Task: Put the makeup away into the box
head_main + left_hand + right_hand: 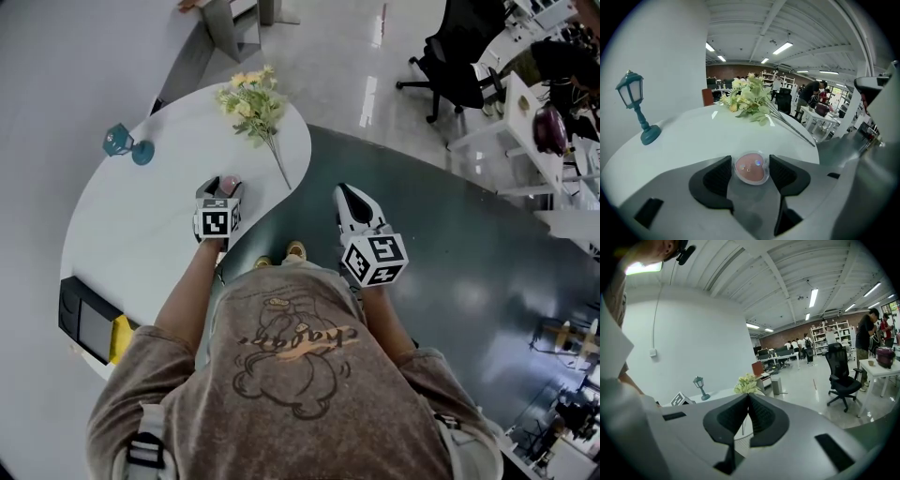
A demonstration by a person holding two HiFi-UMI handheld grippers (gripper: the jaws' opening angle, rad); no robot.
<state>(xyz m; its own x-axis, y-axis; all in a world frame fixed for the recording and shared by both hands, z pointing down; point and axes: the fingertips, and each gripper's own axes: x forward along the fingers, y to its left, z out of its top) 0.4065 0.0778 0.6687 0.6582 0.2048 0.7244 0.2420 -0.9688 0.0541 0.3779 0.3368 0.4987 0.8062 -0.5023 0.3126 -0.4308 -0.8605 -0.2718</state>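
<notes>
A small round pink makeup compact (750,168) in a clear case lies on the white table (708,136). My left gripper (750,160) points down at it, and its two dark pads sit against the compact's sides. In the head view the compact (229,182) shows as a pink spot at the tip of the left gripper (221,190), near the table's front edge. My right gripper (352,199) hangs over the dark floor to the right of the table. Its jaws are shut with nothing in them, and the tips (748,397) meet. A black box (86,324) sits at the table's near left edge.
A bunch of pale yellow artificial flowers (251,103) lies at the far side of the table, with long stems reaching toward the right edge. A small teal lantern ornament (125,143) stands at the left. Something yellow (120,338) sits beside the box. A black office chair (452,70) stands on the floor beyond.
</notes>
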